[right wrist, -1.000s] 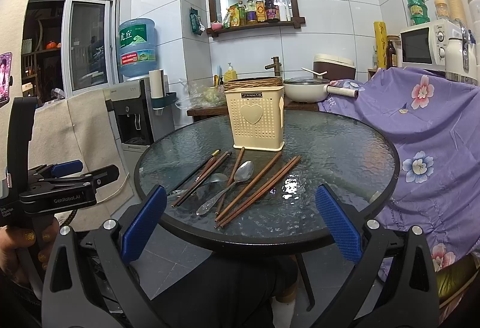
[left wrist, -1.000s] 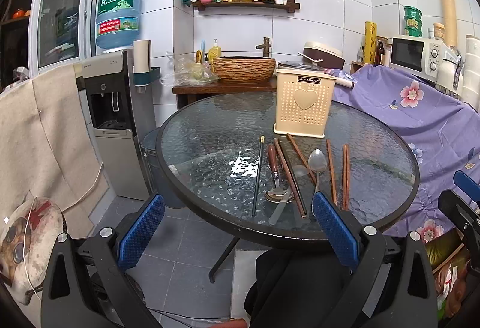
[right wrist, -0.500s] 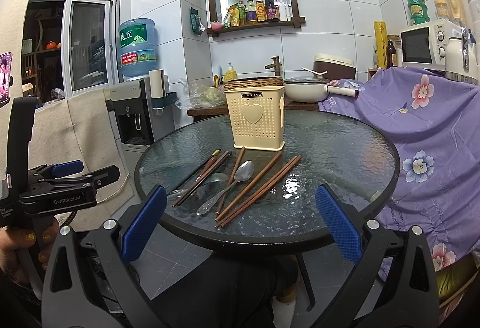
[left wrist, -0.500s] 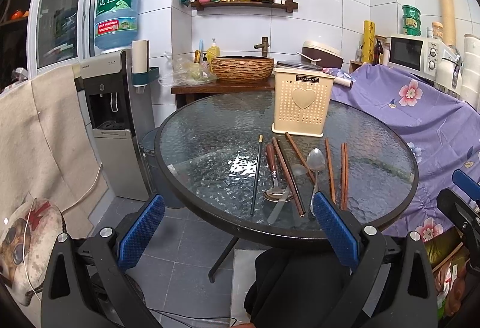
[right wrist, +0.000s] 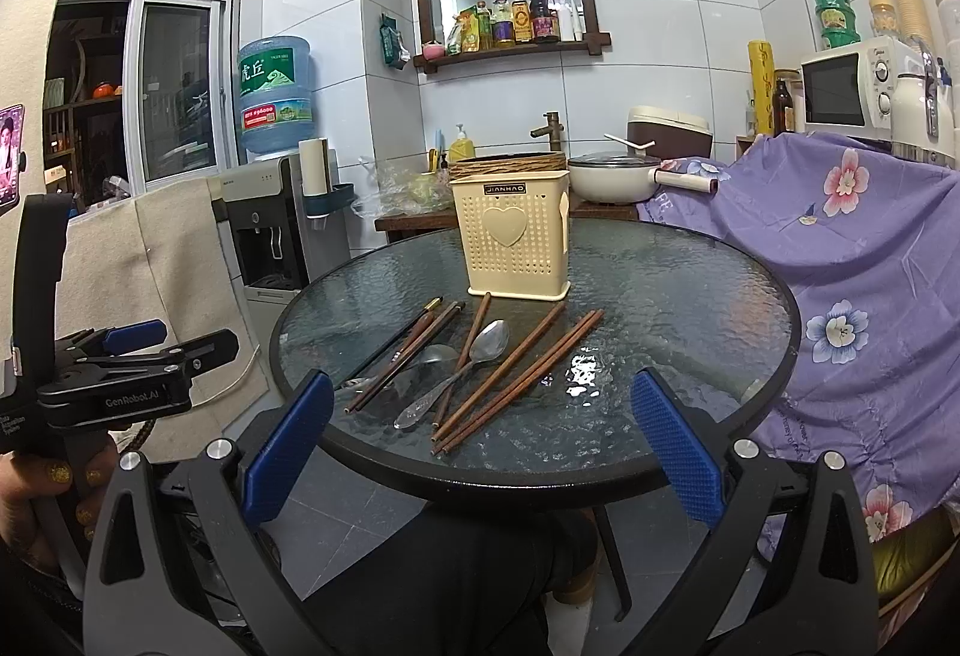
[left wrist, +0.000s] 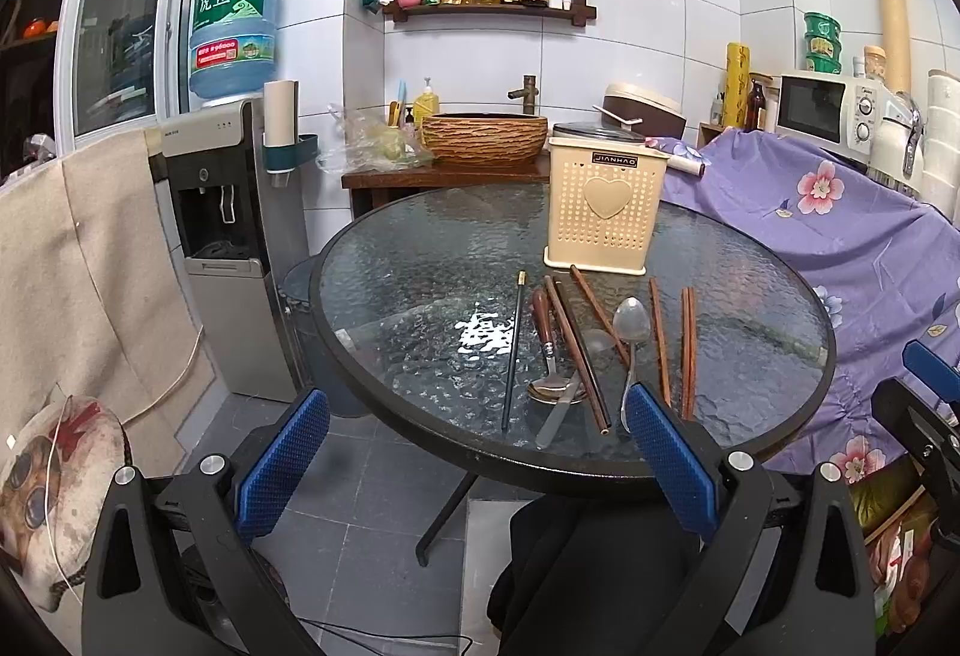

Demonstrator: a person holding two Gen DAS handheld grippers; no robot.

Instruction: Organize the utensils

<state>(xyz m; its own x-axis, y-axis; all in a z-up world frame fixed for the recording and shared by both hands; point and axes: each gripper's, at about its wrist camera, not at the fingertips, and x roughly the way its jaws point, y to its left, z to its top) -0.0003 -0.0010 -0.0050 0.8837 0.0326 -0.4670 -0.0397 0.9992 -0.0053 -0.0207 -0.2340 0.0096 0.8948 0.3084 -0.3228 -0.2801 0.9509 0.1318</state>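
A cream utensil holder (left wrist: 605,212) (right wrist: 513,239) with a heart stands on the round glass table (left wrist: 420,260) (right wrist: 660,284). In front of it lie several brown chopsticks (left wrist: 688,350) (right wrist: 522,374), a black chopstick (left wrist: 513,350), a steel spoon (left wrist: 633,332) (right wrist: 480,356) and a wood-handled spoon (left wrist: 547,350). My left gripper (left wrist: 477,464) is open and empty, short of the table's near edge. My right gripper (right wrist: 480,437) is open and empty, also short of the table. The left gripper shows at the left of the right wrist view (right wrist: 144,356).
A water dispenser (left wrist: 222,212) stands left of the table. A wooden sideboard with a woven basin (left wrist: 485,137) and a pot (right wrist: 609,176) stands behind it. A purple flowered cloth (right wrist: 852,260) drapes furniture on the right, with a microwave (left wrist: 831,107) on top.
The left wrist view has shifted very slightly; the table and utensils lie as before. Both grippers stay open and empty.
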